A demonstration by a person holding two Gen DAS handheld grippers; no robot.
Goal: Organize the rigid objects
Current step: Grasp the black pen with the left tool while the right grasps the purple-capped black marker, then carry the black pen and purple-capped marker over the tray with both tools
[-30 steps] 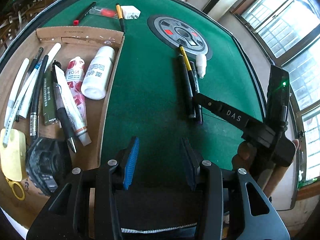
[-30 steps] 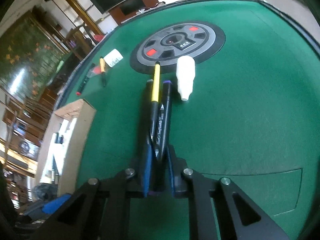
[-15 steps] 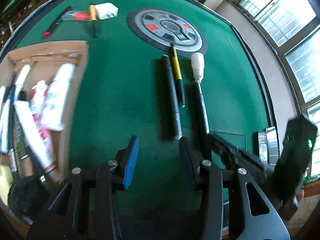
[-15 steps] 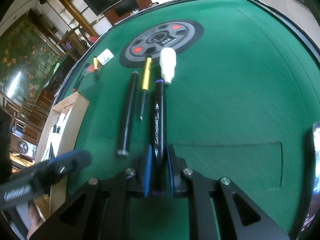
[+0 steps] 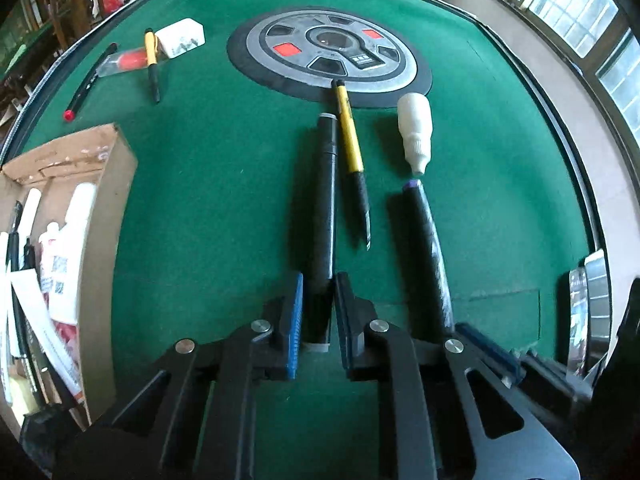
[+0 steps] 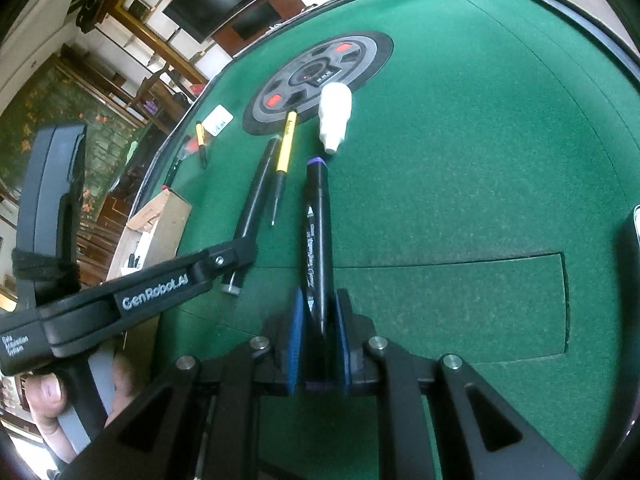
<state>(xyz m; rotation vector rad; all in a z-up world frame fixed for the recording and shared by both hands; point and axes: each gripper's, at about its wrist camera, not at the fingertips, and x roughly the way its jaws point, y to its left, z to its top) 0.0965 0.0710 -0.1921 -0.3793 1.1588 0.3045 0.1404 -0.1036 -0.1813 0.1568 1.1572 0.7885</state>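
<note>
The black marker [image 5: 322, 216] is lying on the green bench [image 5: 216, 184], its near end sitting between the left gripper [image 5: 317, 312] fingers, which are closing around it. At its 3 o'clock, the purple-capped marker [image 6: 318, 236] is being gripped by the right gripper [image 6: 319, 320] fingers. The yellow pen [image 5: 350, 144] is lying between them, the white bottle [image 5: 415, 132] at 1 o'clock, the cardboard box [image 5: 108, 216] at 9 o'clock.

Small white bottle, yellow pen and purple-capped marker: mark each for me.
small white bottle [image 5: 416, 128], left wrist view, middle of its body.
yellow pen [image 5: 349, 132], left wrist view, yellow barrel.
purple-capped marker [image 6: 319, 232], right wrist view, printed black barrel ahead of the pads.
</note>
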